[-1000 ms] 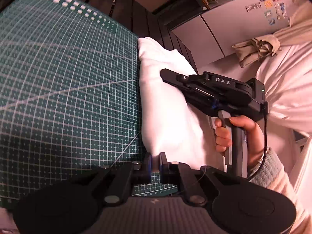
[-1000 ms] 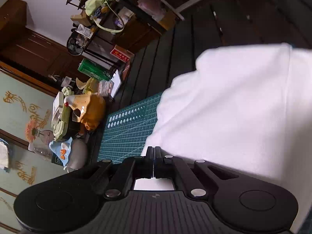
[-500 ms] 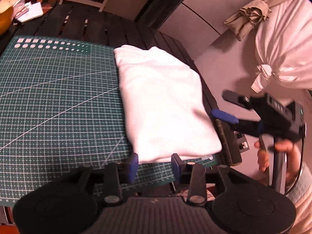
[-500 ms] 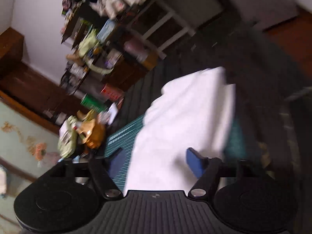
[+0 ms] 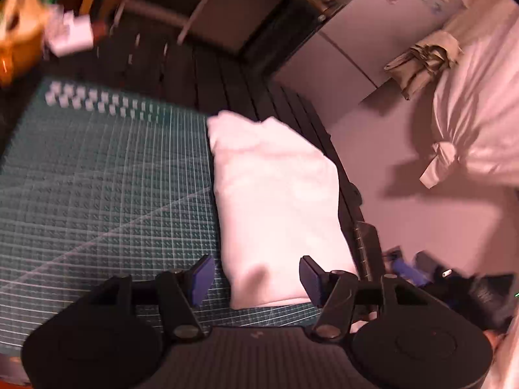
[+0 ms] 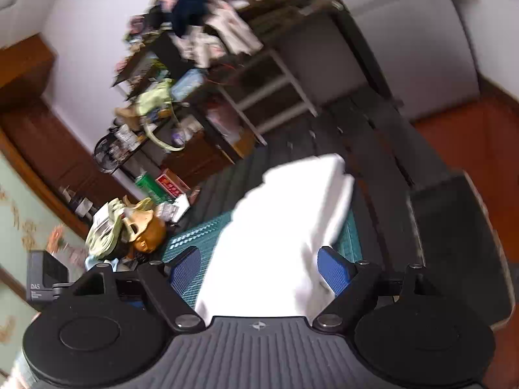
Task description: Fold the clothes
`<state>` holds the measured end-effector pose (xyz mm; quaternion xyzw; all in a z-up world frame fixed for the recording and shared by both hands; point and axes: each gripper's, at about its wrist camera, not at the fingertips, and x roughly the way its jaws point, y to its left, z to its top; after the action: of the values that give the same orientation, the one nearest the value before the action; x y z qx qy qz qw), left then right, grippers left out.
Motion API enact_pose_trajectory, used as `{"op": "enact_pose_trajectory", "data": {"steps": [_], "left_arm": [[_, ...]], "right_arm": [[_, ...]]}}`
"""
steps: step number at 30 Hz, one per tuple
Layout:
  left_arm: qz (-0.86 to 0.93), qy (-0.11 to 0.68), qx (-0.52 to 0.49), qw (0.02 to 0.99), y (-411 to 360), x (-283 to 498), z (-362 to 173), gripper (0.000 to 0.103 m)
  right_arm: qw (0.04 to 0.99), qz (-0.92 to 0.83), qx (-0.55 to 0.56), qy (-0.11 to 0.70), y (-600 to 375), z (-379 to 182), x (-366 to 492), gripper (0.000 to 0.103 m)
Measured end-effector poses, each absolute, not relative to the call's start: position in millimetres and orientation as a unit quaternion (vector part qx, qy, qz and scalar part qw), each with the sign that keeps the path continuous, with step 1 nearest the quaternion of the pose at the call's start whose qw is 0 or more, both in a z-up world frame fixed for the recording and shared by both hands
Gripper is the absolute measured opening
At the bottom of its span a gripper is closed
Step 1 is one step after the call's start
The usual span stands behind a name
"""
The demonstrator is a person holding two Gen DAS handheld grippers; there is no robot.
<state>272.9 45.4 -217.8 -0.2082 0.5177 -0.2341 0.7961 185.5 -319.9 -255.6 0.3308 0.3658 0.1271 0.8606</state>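
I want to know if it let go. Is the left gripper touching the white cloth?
Apart. In the left wrist view the left gripper is opening, its blue pads clear of the folded white cloth lying on the green mat.

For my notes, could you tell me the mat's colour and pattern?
Green cutting mat with a white grid; left wrist view.

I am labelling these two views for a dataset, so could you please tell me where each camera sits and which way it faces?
Left wrist: on the left gripper, angled down at the folded white garment on the green cutting mat; its own jaws are opening, nothing between the pads.
Right wrist: on the right gripper, looking across the white garment towards cluttered shelves; its own blue pads stand apart, clear of the cloth.
Shared: the garment, the mat and the dark slatted table.
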Motion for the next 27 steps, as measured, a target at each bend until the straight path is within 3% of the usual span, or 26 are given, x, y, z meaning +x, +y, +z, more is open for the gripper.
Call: {"op": "enact_pose_trajectory", "data": {"steps": [2,3,7,12,21,22,24,25,26,27], "left_arm": [[-0.233,0.532,-0.185,0.793,41.5,284.1,-225.1,0.058],[-0.235,0.544,-0.186,0.784,40.8,288.9,-230.0,0.058],[-0.244,0.575,-0.206,0.753,41.3,301.3,-244.4,0.058],[-0.246,0.596,-0.222,0.732,39.1,306.3,-261.0,0.058],[-0.288,0.596,-0.271,0.699,35.0,310.4,-276.6,0.060],[-0.293,0.596,-0.274,0.696,33.9,310.8,-277.6,0.060],[-0.304,0.596,-0.278,0.689,33.4,312.5,-279.5,0.058],[-0.309,0.596,-0.280,0.686,33.2,313.3,-280.5,0.053],[-0.306,0.600,-0.278,0.685,34.3,314.9,-282.8,0.041],[-0.302,0.604,-0.275,0.684,35.5,316.5,-285.1,0.037]], "right_arm": [[0.831,0.120,0.373,0.395,-330.6,-269.5,193.9,0.057],[0.800,0.124,0.409,0.421,-338.5,-282.4,201.1,0.054],[0.742,0.126,0.455,0.476,-340.2,-304.9,216.1,0.054],[0.733,0.119,0.436,0.509,-329.1,-313.2,225.8,0.054],[0.703,0.147,0.455,0.526,-319.9,-327.2,241.3,0.056],[0.703,0.148,0.453,0.528,-319.1,-327.4,242.4,0.053],[0.706,0.141,0.442,0.535,-316.9,-327.7,244.4,0.031],[0.706,0.138,0.440,0.538,-316.8,-330.5,243.5,0.014],[0.706,0.134,0.439,0.540,-316.6,-333.3,242.7,0.014],[0.702,0.135,0.448,0.537,-317.7,-335.7,241.1,0.014]]}}
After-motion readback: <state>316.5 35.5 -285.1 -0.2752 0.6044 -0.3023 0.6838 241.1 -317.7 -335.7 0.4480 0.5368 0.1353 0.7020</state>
